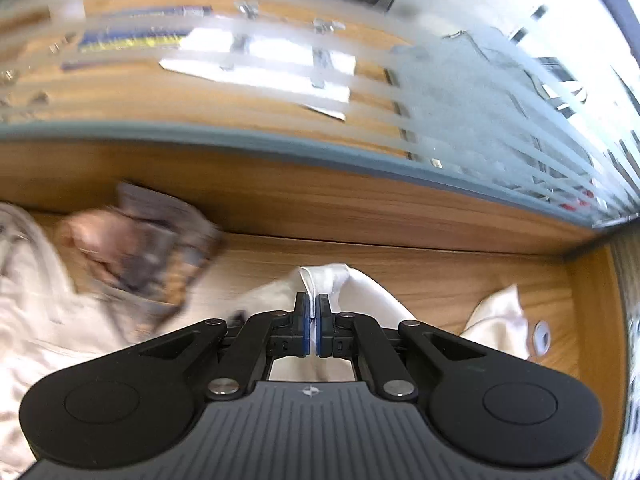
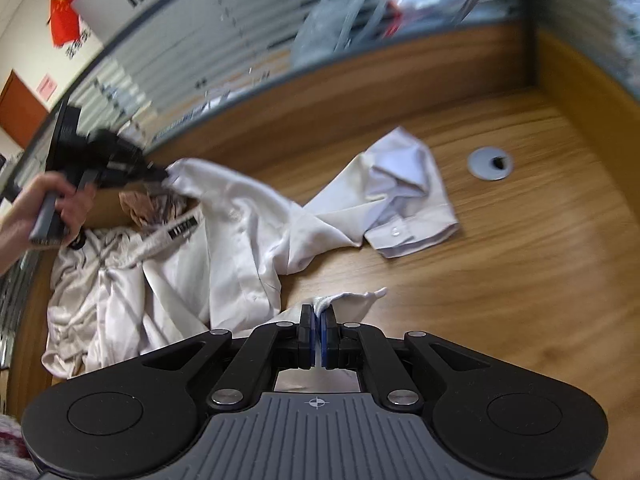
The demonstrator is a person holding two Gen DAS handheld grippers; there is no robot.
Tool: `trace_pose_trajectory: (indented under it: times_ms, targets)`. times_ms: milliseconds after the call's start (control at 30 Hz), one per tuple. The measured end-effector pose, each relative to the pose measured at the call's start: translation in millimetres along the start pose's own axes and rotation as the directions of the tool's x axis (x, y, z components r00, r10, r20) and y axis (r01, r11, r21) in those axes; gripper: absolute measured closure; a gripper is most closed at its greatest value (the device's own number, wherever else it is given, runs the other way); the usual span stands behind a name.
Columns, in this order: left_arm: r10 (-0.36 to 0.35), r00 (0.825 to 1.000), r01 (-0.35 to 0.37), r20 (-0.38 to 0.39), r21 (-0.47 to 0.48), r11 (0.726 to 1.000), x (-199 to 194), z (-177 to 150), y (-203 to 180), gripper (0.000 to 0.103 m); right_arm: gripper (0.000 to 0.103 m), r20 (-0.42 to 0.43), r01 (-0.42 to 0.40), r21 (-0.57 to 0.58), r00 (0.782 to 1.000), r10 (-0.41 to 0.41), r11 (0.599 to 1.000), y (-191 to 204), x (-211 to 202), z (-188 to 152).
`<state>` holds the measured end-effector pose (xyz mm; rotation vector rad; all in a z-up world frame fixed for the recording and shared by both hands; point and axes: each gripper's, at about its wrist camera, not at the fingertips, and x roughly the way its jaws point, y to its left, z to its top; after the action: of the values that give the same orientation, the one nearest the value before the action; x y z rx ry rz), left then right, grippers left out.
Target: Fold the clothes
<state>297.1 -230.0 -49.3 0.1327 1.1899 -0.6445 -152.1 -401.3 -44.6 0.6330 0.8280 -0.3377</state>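
Only the right wrist view shows the whole white shirt (image 2: 240, 232) crumpled on the wooden surface (image 2: 520, 280), with 1 cuffed sleeve (image 2: 412, 208) ahead and right of the right gripper (image 2: 319, 312) and a grey cable grommet (image 2: 490, 163) beyond it. There a hand (image 2: 60, 204) holds the left gripper (image 2: 164, 174) raised at far left, pinching a shirt edge. Both grippers are clamped narrowly on white fabric. The left wrist view adds the left gripper (image 1: 312, 300) closing on a fold and a blurred hand (image 1: 104, 240) to its left.
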Motion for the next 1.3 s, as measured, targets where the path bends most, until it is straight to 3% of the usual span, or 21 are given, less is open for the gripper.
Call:
trace_pose_trajectory:
  times_ms: [333, 533, 733, 833, 933, 1000, 1133, 1300]
  targets:
    - [0.053, 0.997, -0.061, 0.061, 0.128, 0.99, -70, -18, 78, 0.101, 0.098, 0.12, 0.06, 0.092, 0.99, -0.071, 0.994, 59, -86, -70]
    - [0.136, 0.986, -0.155, 0.098, 0.226, 0.962, -88, -43, 113, 0.101, 0.098, 0.094, 0.08, 0.168, 0.991, -0.097, 0.983, 102, -99, -145]
    - [0.236, 0.965, -0.262, 0.117, 0.32, 0.911, -74, -76, 129, 0.101, 0.098, -0.012, 0.1, 0.202, 0.995, -0.099, 0.974, 134, -72, -221]
    - [0.264, 0.956, -0.292, 0.126, 0.361, 0.886, -68, -91, 130, 0.093, 0.093, -0.029, 0.116, 0.22, 0.993, -0.113, 0.969, 137, -65, -237]
    - [0.229, 0.965, -0.26, 0.123, 0.39, 0.884, -64, -97, 110, 0.067, 0.089, -0.034, 0.138, 0.236, 0.99, -0.134, 0.962, 138, -61, -248]
    - [0.206, 0.971, -0.238, 0.121, 0.409, 0.881, -61, -101, 96, 0.064, 0.081, -0.016, 0.161, 0.252, 0.987, -0.162, 0.954, 130, -65, -248]
    - [0.16, 0.98, -0.195, 0.116, 0.446, 0.873, -55, -110, 69, 0.05, 0.08, 0.011, 0.205, 0.29, 0.976, -0.218, 0.935, 109, -65, -244]
    - [0.102, 0.989, -0.141, 0.106, 0.492, 0.859, -47, -120, 35, 0.046, 0.08, 0.015, 0.262, 0.338, 0.959, -0.284, 0.904, 76, -43, -237]
